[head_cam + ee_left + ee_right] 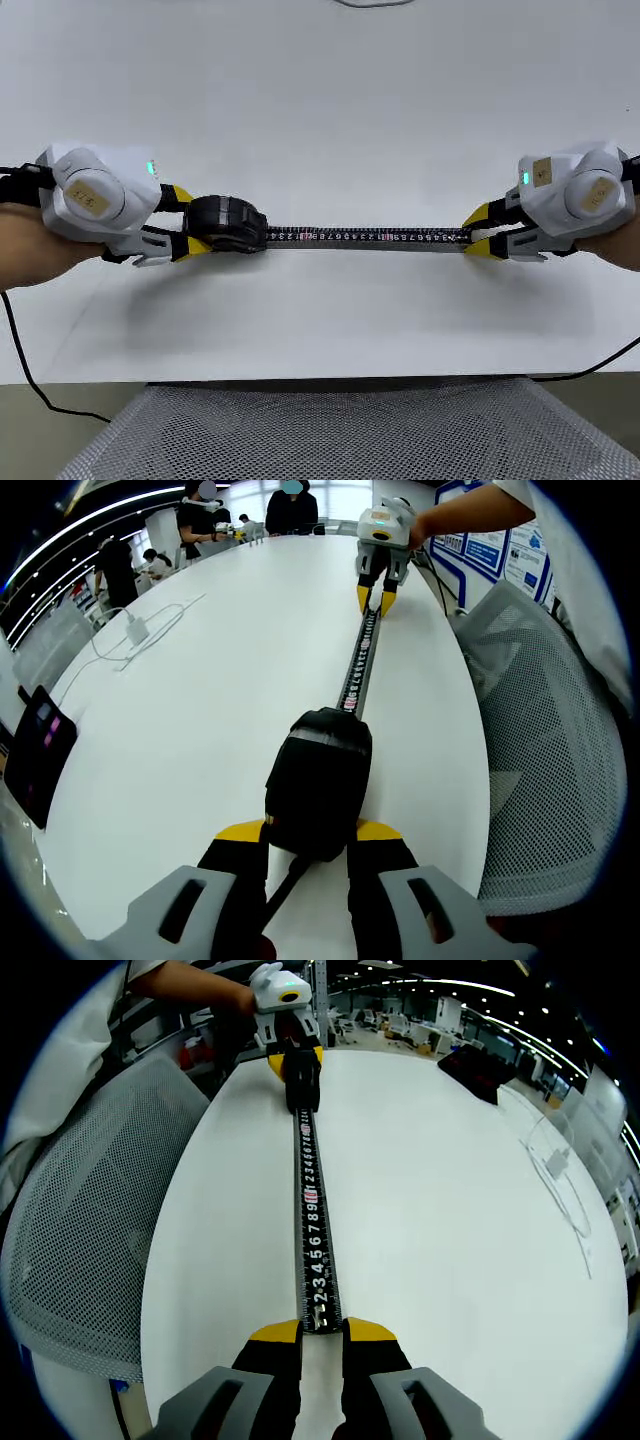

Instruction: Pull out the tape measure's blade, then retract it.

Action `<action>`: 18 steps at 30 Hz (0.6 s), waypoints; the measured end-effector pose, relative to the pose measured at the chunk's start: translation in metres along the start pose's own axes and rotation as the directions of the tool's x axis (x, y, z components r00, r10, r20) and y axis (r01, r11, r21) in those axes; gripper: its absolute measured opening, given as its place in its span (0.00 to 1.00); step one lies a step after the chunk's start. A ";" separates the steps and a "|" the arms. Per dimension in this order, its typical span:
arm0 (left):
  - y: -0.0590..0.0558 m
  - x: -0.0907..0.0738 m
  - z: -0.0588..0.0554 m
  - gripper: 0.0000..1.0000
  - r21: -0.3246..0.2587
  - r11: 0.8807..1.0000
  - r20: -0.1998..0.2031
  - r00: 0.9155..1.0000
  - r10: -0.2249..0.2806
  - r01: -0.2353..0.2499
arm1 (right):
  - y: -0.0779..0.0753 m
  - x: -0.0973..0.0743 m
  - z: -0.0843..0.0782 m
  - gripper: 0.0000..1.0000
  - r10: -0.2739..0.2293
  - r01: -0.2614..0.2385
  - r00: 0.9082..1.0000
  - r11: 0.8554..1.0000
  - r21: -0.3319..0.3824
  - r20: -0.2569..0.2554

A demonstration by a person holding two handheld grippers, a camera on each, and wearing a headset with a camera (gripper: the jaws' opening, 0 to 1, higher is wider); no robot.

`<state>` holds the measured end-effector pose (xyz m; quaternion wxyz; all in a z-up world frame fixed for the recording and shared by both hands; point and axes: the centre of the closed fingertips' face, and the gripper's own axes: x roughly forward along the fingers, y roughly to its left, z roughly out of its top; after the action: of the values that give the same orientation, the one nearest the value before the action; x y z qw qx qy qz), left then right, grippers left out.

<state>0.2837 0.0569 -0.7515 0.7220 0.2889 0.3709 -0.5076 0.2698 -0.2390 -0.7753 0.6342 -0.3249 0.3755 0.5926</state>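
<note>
**Task status.** The blade [365, 237] is drawn out of the tape measure case [228, 222]. It runs straight between the two tools, on or just above the worktop [320, 100]; which of the two cannot be told. The pull-out stage appears largely or fully done. Retraction is not yet done.

**Left hand-held gripper** [190, 232]. Closed on the black case, with one jaw on each side of its rear.

**Right hand-held gripper** [482, 232]. Closed on the free end of the blade, at the low numbers of the scale. It is well apart from the case.

**Surface.** The worktop is white, smooth and long, with a rounded edge. A white cable with an adapter [135, 630] lies on its far side. A dark flat device [35, 750] sits at one edge. A grey mesh chair [350, 430] stands at the near edge.

**Room.** This is an open office with strip lights overhead. Blue boards [490, 550] hang on one wall. Several people [200, 525] are at the far end of the worktop.
</note>
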 end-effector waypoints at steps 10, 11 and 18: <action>-0.001 0.000 0.000 0.26 0.006 1.000 -0.004 1.000 0.008 -0.008 | 0.000 0.000 0.000 0.12 -0.003 0.003 1.000 1.000 0.007 0.000; -0.001 0.000 0.000 0.26 0.007 1.000 -0.004 1.000 0.010 -0.010 | 0.000 -0.001 -0.001 0.12 -0.004 0.004 1.000 1.000 0.016 0.000; -0.001 0.000 0.001 0.26 0.011 1.000 -0.005 1.000 0.009 -0.009 | 0.000 -0.001 0.005 0.18 -0.003 0.002 1.000 0.999 0.036 0.019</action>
<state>0.2832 0.0560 -0.7514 0.7217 0.2959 0.3687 -0.5055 0.2699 -0.2351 -0.7715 0.6444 -0.3082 0.3797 0.5879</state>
